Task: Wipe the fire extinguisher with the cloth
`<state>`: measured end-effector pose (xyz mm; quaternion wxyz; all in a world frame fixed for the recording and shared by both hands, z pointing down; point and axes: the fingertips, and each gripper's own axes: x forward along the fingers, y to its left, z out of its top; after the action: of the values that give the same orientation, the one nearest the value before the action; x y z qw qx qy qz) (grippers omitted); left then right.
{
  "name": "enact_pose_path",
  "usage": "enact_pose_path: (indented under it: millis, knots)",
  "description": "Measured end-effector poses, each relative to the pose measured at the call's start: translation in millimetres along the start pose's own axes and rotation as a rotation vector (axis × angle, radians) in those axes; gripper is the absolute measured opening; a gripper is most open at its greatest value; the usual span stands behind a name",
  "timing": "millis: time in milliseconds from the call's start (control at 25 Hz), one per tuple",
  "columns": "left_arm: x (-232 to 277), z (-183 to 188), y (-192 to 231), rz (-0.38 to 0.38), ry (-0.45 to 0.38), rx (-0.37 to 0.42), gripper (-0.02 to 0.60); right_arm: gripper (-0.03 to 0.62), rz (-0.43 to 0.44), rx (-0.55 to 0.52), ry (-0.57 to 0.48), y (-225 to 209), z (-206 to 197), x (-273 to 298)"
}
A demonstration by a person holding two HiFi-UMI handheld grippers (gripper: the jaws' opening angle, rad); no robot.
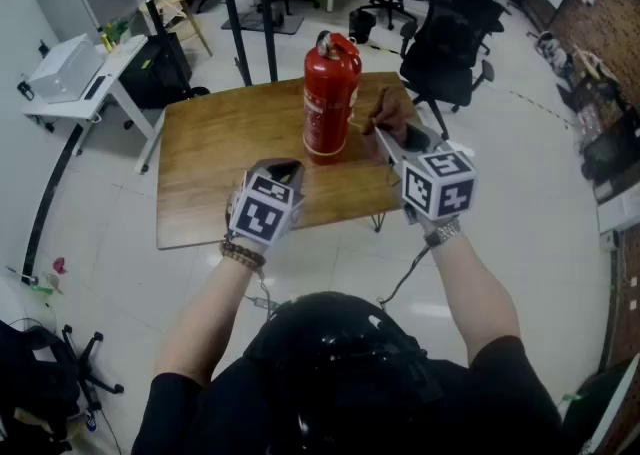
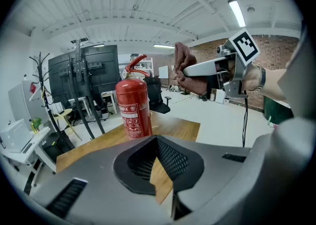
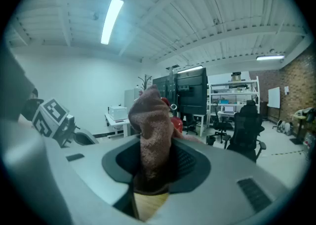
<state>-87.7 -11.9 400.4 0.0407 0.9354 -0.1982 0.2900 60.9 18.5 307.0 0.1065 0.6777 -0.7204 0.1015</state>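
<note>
- Right gripper [image 1: 388,140] grasps brownish terry cloth [image 1: 392,115] beside tall red metal fire extinguisher [image 1: 328,93].
- Left gripper [image 1: 281,172] clenched, empty.
- Best: press cloth flat, stroke downward, avoid tipping.

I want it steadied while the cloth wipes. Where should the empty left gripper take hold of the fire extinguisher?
Probably the red handle atop the fire extinguisher, from the left: it stands upright, the body looks wide, and the cloth is at its right.
</note>
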Motion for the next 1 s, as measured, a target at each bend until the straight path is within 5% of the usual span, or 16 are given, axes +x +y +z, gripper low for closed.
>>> enact_pose_path:
  millis: [560, 1000]
  knots:
    - [8, 7, 58, -0.002, -0.038, -0.007, 0.0, 0.15, -0.012, -0.009, -0.018, -43, 42, 60]
    - [57, 50, 82, 0.086, -0.043, -0.051, 0.0, 0.15, 0.212, -0.055, 0.0, -71, 58, 122]
